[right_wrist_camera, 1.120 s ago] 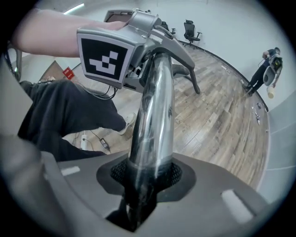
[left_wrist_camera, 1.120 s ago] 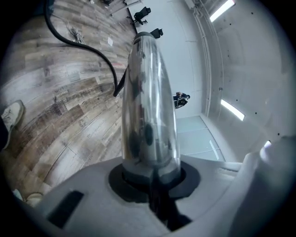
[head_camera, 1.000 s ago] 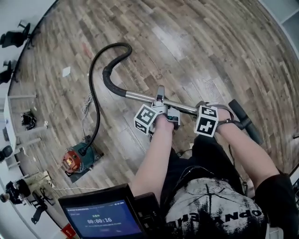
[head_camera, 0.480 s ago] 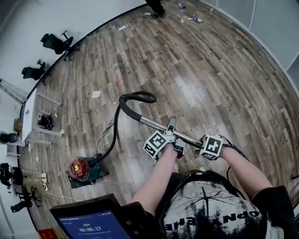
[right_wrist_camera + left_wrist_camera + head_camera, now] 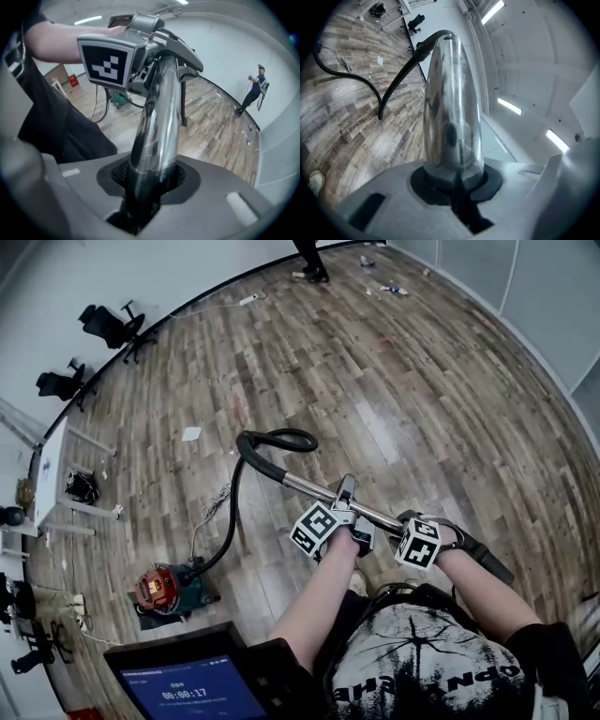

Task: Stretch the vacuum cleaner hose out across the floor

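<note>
The black vacuum hose (image 5: 231, 512) runs from the red and green vacuum body (image 5: 163, 587) up to a tight bend (image 5: 277, 439), where it joins the shiny metal wand (image 5: 305, 488). My left gripper (image 5: 347, 508) clamps the wand mid-length, and its jaws are closing on the tube (image 5: 452, 103). My right gripper (image 5: 413, 521) holds the same wand nearer the black end piece (image 5: 483, 559); its jaws are opening, but the tube (image 5: 157, 126) still sits between them. In the left gripper view the hose (image 5: 393, 84) curves over the wooden floor.
Two black chairs (image 5: 112, 326) and a white table (image 5: 52, 465) stand at the left wall. A sheet of paper (image 5: 191, 433) and a pale cable (image 5: 212, 507) lie on the floor. A person (image 5: 254, 91) stands far off. A tablet (image 5: 202, 685) is by my body.
The wand end of the hose has pulled into a tighter bend, and the hose to the vacuum body runs straighter. Both grippers stay on the wand. The head view has tilted up.
</note>
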A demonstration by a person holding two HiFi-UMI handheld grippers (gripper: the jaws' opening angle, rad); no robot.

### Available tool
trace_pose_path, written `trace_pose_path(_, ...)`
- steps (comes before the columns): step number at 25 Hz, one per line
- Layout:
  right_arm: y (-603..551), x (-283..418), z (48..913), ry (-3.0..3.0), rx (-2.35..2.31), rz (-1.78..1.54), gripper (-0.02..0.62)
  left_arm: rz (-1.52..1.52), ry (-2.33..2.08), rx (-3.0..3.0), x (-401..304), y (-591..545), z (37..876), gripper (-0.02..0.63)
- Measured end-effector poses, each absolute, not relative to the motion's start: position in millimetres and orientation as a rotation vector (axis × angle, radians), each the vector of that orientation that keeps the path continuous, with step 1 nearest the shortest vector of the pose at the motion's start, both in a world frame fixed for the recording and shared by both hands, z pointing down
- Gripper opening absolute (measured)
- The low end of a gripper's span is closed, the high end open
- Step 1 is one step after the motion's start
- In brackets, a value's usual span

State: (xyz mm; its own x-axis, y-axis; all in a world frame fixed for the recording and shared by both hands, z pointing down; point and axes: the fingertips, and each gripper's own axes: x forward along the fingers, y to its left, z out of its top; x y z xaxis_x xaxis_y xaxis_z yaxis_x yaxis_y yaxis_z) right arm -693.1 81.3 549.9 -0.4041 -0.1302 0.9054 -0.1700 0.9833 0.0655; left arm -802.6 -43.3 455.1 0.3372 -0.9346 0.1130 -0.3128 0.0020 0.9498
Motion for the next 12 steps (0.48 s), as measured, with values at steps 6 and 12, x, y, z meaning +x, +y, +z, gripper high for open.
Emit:
trace_pose_path(6,43,-742,538,-1.962,0.227,0.056,0.115,-0.792,-1.182,1.496,-859,-75,448,0.043)
trace_pose_path(12,42,-754,532,-1.964,0.093,0.093,0.115,-0.835,-1.252,1.424,-881,-74,448,0.044)
